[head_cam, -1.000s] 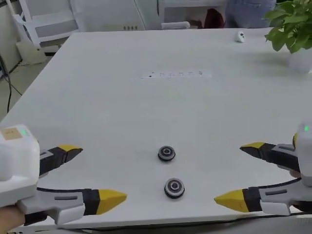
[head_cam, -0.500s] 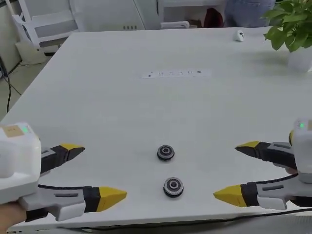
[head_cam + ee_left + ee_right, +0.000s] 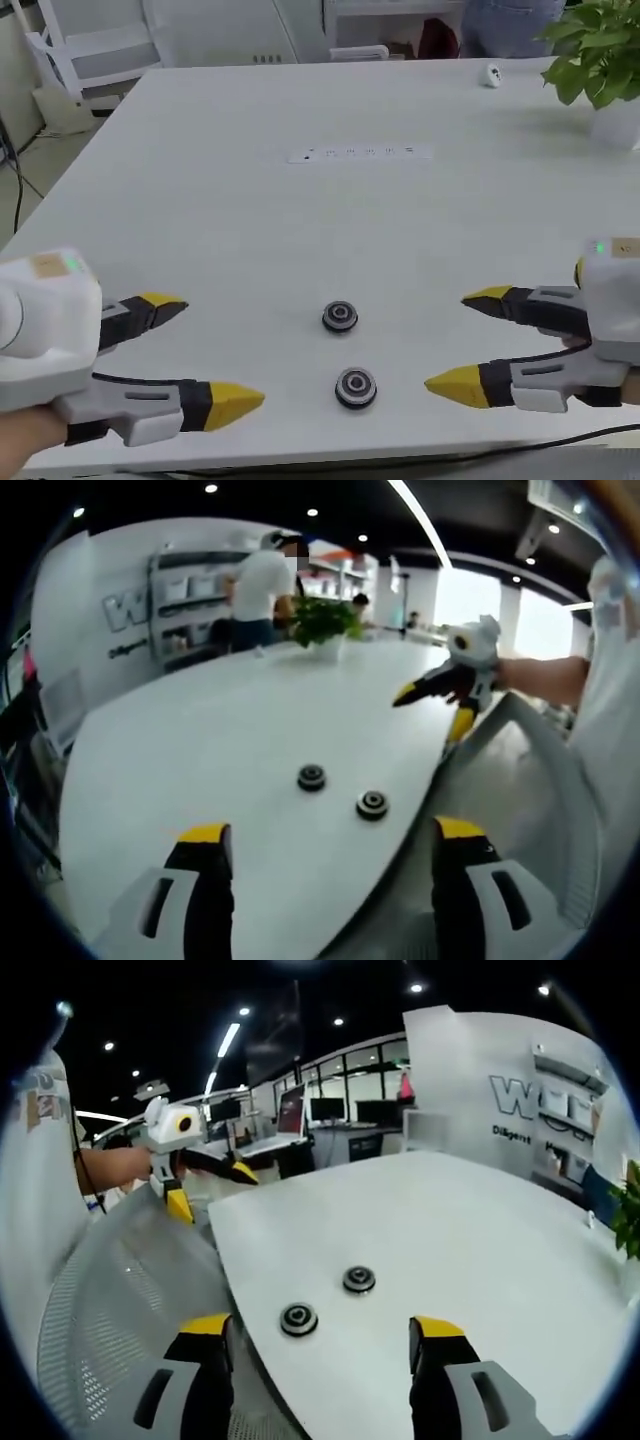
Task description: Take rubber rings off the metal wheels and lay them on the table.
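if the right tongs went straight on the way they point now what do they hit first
Probably the nearer wheel, lying ahead between the right tongs' open jaws; the second wheel sits just beyond. How high the tongs ride above the table is unclear, so they might pass over.

white table (image 3: 300, 220), ceiling spotlights (image 3: 415, 988)

left gripper (image 3: 222, 350): boxy white housing, green light, tan sticker, grey-and-black jaws with pointed yellow tips | right gripper (image 3: 446, 340): matching white housing, green light, tan sticker, grey-and-black jaws, yellow tips | person: white shirt (image 3: 615, 740)
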### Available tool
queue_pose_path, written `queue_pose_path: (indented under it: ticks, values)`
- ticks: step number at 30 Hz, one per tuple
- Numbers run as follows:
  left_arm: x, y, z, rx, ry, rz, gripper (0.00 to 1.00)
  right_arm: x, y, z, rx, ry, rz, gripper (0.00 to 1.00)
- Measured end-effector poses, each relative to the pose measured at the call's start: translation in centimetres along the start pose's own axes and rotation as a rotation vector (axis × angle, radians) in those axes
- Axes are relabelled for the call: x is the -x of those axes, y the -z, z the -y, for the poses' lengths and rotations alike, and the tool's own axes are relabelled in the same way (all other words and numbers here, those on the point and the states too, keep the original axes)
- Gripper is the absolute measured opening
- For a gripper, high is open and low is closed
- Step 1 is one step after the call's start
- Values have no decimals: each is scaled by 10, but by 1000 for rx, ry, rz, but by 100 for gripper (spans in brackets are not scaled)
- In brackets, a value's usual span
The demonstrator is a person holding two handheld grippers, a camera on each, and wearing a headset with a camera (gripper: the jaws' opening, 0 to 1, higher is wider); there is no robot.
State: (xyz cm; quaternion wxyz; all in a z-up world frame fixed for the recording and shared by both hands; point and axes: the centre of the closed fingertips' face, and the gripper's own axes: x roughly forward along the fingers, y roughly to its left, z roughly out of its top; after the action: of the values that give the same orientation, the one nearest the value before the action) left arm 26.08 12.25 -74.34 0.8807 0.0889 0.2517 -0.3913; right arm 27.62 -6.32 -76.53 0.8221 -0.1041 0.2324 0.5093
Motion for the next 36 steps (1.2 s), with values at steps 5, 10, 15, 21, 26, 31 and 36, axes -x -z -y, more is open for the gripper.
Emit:
queue_pose_path:
  ticks: [5, 10, 15, 21, 26, 31, 36]
  values:
    - [-4, -3, -4, -5, 10, -1, 81, -4, -3, 3, -3, -17, -2, 70]
    - [-10, -5, -4, -28, 23, -13, 78, -9, -5, 3, 25, -26, -16, 68]
    - [-19, -6, -6, -38, 38, -18, 77, -15, -4, 4, 36, -39, -17, 66]
    - [-27, -8, -8, -41, 55, -24, 75, -22, -2, 7, 38, -51, -24, 63]
    - [-33, -10, -9, -61, 64, -29, 72, -27, 1, 8, 50, -60, -40, 63]
    - [-41, -9, -5, -73, 90, -36, 70, -32, 4, 8, 62, -72, -52, 62]
    - [-49, -6, -3, -98, 111, -57, 67, -38, 12, 8, 73, -87, -78, 61]
